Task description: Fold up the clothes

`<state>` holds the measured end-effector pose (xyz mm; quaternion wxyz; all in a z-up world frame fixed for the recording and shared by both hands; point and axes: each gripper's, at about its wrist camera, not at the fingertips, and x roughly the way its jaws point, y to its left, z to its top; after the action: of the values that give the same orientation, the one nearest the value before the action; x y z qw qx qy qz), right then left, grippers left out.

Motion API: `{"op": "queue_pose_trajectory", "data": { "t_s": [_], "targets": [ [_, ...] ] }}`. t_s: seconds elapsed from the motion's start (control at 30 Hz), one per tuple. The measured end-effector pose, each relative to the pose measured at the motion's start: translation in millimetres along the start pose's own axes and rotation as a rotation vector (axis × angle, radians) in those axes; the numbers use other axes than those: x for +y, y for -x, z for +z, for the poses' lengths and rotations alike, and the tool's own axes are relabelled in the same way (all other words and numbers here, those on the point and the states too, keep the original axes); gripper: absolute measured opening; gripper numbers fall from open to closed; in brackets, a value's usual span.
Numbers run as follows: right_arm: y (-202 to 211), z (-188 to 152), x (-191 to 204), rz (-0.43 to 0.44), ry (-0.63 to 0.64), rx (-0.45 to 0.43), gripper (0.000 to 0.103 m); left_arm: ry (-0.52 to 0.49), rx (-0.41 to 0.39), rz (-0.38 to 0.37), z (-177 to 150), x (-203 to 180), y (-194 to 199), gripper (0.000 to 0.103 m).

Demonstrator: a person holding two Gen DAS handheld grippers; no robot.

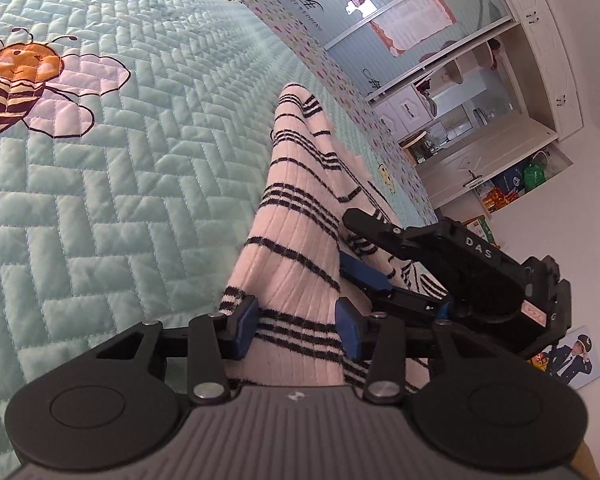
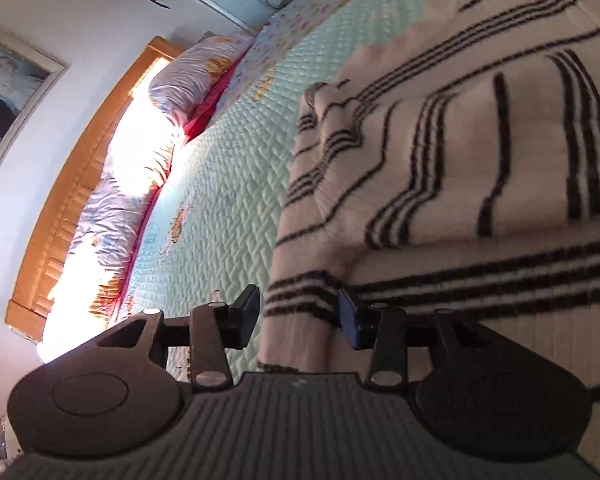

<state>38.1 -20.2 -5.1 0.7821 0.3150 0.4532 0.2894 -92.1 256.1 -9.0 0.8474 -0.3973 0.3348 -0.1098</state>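
The left gripper [image 1: 296,330] has its blue pads [image 1: 244,328] set apart, and a band of the striped sweater [image 1: 300,216] runs up between them without being pinched on either side that I can make out. Just ahead of those jaws and to their right, the right gripper [image 1: 364,248] reaches in across the same cloth, one black finger above the knit and a blue-padded one beneath it. From its own camera, the right gripper [image 2: 300,316] also stands with jaws apart, a narrow fold of the sweater [image 2: 440,168] passing between the pads; whether either pad presses the cloth I cannot tell. Beyond both sets of jaws the cream, black-striped sweater lies bunched and partly folded on the mint quilted bedspread [image 1: 120,184]. Far left of the left jaws, a stitched bee [image 1: 24,80] decorates the quilt. Left of the right jaws, pillows [image 2: 140,168] rest against a wooden headboard [image 2: 80,184].
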Motion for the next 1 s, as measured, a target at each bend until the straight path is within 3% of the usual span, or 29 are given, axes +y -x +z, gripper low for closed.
{"op": "queue_pose_trajectory", "data": {
  "t_s": [0.07,0.17,0.33,0.43,0.53,0.6,0.7,0.77,0.93,1.0],
  "targets": [
    [-5,1,-6,0.005,-0.075,-0.042,0.048,0.003,-0.004,0.001,-1,0,2,0.046],
    [-15,4,-12,0.058,-0.135,-0.067,0.058,0.007,-0.009,0.003,-2,-1,4,0.046],
    [-33,9,-11,0.136,-0.161,-0.102,0.058,0.013,-0.018,0.006,-4,-1,8,0.046],
    [-42,10,-4,0.178,-0.154,-0.069,0.055,0.015,-0.026,0.010,-5,-2,11,0.045],
    [-50,10,0,0.197,-0.155,-0.031,0.053,-0.034,-0.084,0.080,-6,-10,19,0.048],
    [-55,10,-1,0.192,-0.173,-0.008,0.051,-0.051,-0.121,0.151,-5,-11,22,0.055],
    [-56,12,-9,0.237,-0.253,-0.016,0.050,-0.024,-0.127,0.148,-3,-5,23,0.055],
    [-56,10,-10,0.232,-0.231,-0.009,0.047,-0.051,-0.126,0.156,-4,-9,22,0.055],
    [-60,11,-3,0.250,-0.174,0.014,0.054,-0.144,-0.185,0.164,-8,-25,26,0.055],
    [-62,11,1,0.233,-0.134,0.031,0.054,-0.188,-0.231,0.090,-10,-33,31,0.056]
  ]
}}
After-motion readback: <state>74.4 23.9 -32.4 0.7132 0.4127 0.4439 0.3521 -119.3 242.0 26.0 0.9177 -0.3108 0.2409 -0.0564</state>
